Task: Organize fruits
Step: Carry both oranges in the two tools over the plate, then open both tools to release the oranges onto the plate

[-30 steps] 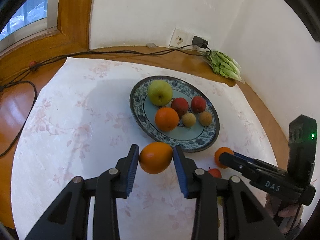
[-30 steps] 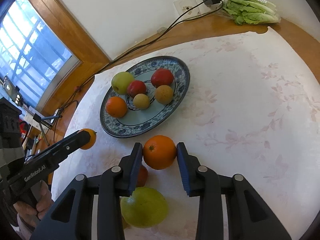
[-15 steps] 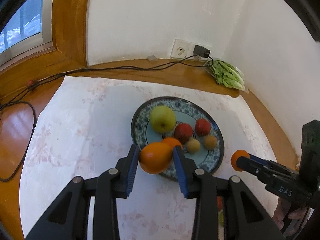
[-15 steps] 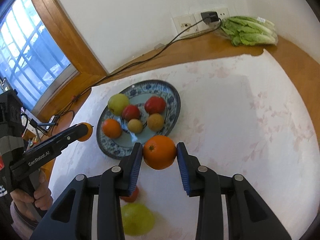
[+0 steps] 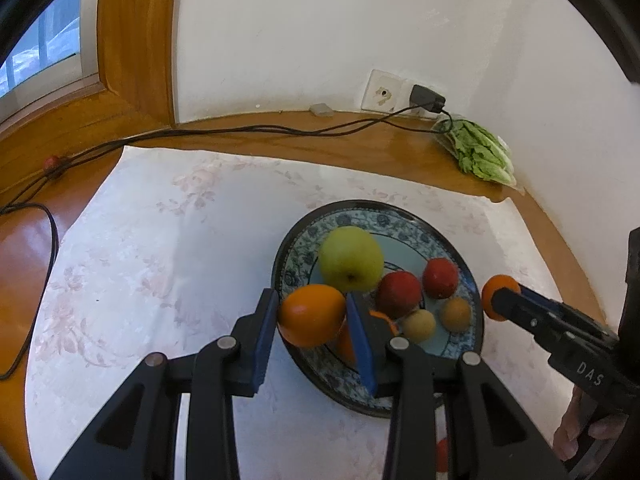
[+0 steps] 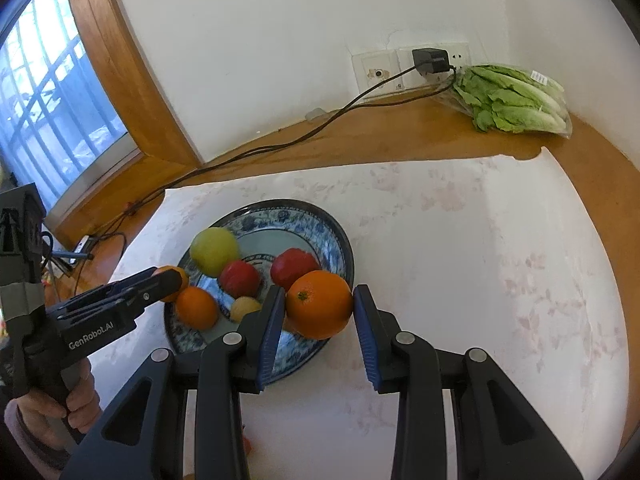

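Observation:
A blue patterned plate [image 5: 288, 258] [image 6: 320, 220] on the flowered cloth holds a green apple [image 5: 351, 259] [image 6: 214, 251], two red fruits [image 5: 399, 294] [image 6: 294, 266], two small yellowish fruits [image 5: 419, 325] and an orange [image 6: 196, 307]. My left gripper [image 5: 312, 308] is shut on an orange [image 5: 310, 320] over the plate's near left rim. My right gripper [image 6: 319, 300] is shut on a second orange [image 6: 319, 310] over the plate's near right part. Each wrist view also shows the other gripper [image 5: 516, 308] [image 6: 160, 282] from the side, an orange at its tip.
A bagged lettuce [image 5: 480, 156] [image 6: 516, 100] lies in the back right corner beside a wall socket with a charger [image 6: 430, 60]. Its black cable [image 5: 240, 130] runs along the wooden ledge to the window frame [image 5: 132, 40]. A small red fruit [image 5: 442, 454] lies on the cloth near me.
Both grippers moved forward with their oranges, from over the bare cloth to over the plate's near rim. The green fruit on the cloth has dropped out of the right wrist view.

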The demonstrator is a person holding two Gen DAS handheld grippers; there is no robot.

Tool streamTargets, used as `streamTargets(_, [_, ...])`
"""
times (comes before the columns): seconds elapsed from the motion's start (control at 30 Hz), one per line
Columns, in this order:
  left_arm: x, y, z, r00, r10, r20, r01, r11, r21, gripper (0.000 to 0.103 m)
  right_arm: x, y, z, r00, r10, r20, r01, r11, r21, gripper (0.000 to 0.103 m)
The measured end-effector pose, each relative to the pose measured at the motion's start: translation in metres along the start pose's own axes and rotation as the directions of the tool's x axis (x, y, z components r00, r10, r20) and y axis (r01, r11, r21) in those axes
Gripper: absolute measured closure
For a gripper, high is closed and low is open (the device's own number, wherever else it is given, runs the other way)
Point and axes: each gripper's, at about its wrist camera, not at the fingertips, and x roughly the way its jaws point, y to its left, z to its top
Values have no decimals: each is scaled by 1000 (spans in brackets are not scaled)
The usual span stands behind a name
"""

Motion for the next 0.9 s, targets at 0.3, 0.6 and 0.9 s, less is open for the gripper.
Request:
streamTargets(0.3, [10,-2,4,1000,11,10,-11,1000,25,68,20,2,3,999,-38,-10,38,998,-45,67])
streamTargets(0.6, [18,-5,9,1000,14,19,-15,999,43,68,28,4,6,999,-43,-4,42,997,-57,67])
streamTargets(0.9, [17,-7,10,1000,-3,12,3,999,46,59,24,3,7,1000,-22,11,22,999,-48,63])
